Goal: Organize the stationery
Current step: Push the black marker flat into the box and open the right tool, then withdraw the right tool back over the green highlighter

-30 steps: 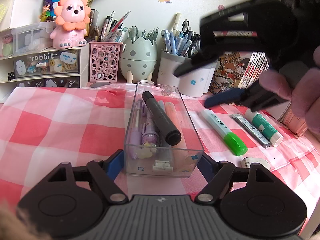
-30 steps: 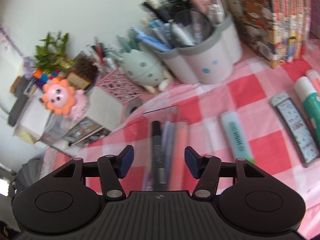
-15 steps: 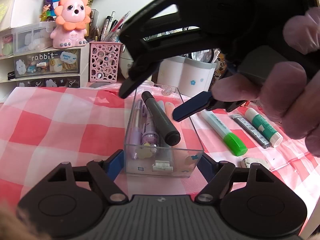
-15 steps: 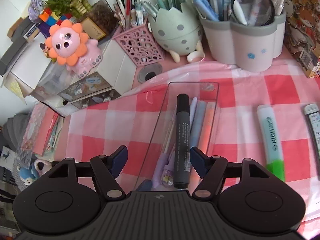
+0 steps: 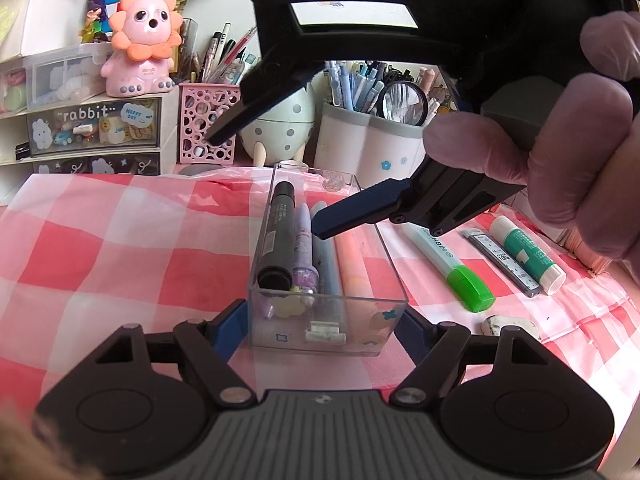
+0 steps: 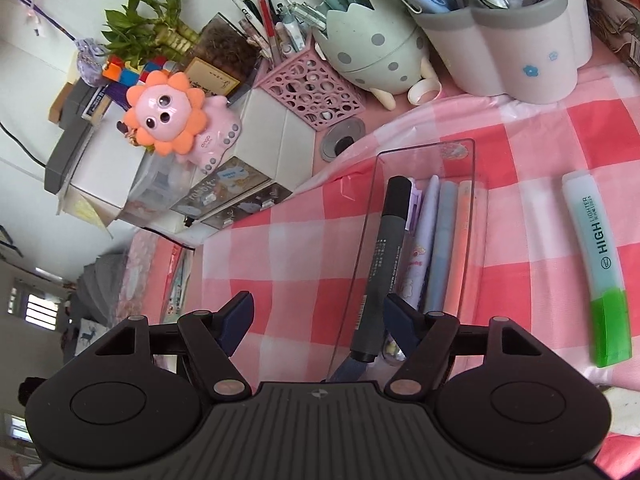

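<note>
The clear box (image 5: 326,322) of stationery sits on the pink checked surface (image 5: 120,248), its near end between the spread fingers of the left gripper (image 5: 320,326), which flank its corners; whether they press on the walls cannot be told. Inside the box lie a black marker (image 5: 276,236), a purple pen (image 5: 302,240), a blue pen (image 5: 326,264) and an orange pen (image 5: 354,264), side by side along its length, the marker at the left resting on top of the others.

The right gripper (image 5: 266,186) hangs above the box with its fingers wide apart and nothing between them: one dark blue fingertip (image 5: 352,216) is over the far half of the box, the other well above toward the pink lattice holder (image 5: 204,120). In the right wrist view the marker (image 6: 384,264) runs toward that gripper's (image 6: 318,322) right finger.

Right of the box, a green highlighter (image 5: 448,260), a lead case (image 5: 502,258) and a glue stick (image 5: 528,254) lie on the surface, apart from one another. A white eraser (image 5: 510,326) lies nearer, by the right edge.
</note>
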`<state>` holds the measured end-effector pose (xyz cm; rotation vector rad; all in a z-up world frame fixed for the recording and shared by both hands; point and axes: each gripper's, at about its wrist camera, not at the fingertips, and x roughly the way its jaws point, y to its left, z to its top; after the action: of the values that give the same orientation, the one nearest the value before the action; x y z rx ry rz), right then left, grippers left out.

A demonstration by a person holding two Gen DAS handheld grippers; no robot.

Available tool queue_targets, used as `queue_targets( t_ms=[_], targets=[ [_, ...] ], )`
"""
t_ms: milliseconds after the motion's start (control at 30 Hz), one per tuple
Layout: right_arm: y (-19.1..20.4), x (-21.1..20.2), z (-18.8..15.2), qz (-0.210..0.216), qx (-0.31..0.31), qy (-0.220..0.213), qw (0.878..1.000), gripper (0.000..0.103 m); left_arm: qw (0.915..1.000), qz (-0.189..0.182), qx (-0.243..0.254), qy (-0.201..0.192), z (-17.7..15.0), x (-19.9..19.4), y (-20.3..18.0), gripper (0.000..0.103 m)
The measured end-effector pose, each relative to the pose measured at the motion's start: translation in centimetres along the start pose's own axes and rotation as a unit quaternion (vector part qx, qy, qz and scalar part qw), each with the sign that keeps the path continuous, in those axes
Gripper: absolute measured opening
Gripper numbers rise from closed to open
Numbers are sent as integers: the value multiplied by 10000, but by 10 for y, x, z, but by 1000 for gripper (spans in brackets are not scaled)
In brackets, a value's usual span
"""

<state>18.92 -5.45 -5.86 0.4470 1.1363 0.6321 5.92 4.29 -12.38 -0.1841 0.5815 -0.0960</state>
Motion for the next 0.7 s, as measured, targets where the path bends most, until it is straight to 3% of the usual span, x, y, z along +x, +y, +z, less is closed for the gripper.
queue_targets(
  t_ms=[133,700],
  targets=[
    [0,-11,2,14,-73,-103,9999,71,10000,1,2,0,0,0,0,51],
    [-36,-65,-19,-1087,-407,-916,9890,79,10000,-2,0,0,0,0,0,51]
  ],
)
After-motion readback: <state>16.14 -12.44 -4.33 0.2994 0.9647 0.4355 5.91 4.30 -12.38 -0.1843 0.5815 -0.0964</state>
